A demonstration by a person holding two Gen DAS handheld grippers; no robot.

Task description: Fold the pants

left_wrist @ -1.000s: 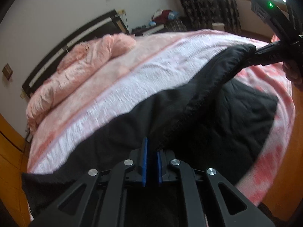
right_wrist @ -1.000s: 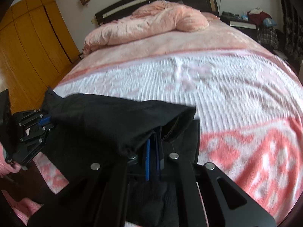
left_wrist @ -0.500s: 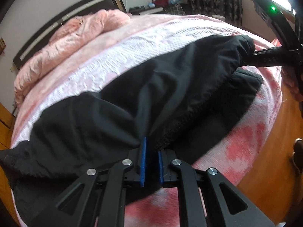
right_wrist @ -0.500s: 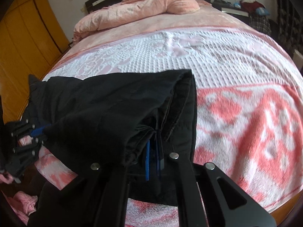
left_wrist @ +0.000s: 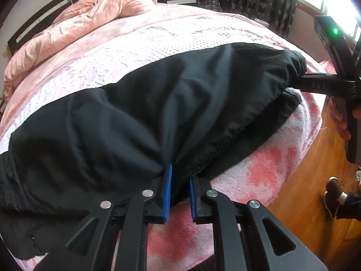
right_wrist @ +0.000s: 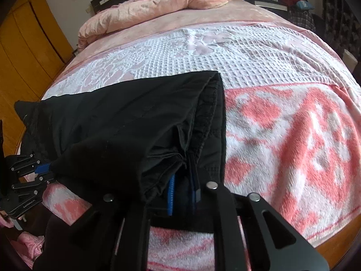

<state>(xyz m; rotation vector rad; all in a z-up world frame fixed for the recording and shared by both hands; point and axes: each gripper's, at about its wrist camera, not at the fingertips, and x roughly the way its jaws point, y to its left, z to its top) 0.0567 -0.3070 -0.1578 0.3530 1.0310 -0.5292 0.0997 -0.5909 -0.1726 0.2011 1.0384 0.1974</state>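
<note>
A: Left wrist view: our left gripper (left_wrist: 179, 189), fingers narrow, pinches the black pants (left_wrist: 158, 113). They stretch ahead and rightward to the right gripper (left_wrist: 315, 85).

B: Right wrist view: our right gripper (right_wrist: 182, 194) clamps stacked layers; the pants' (right_wrist: 135, 117) long axis runs left of the fingers, over the bed (right_wrist: 270, 67).

- The letters "DAS" stand in pale print on the black finger of the right gripper (left_wrist: 300, 82), seen from the left wrist camera, just beside the spot where it meets the black pants (left_wrist: 158, 113).
- A small line of pale print runs along the body of the left gripper (right_wrist: 48, 172) in the right wrist view; it is too small to read.
</note>
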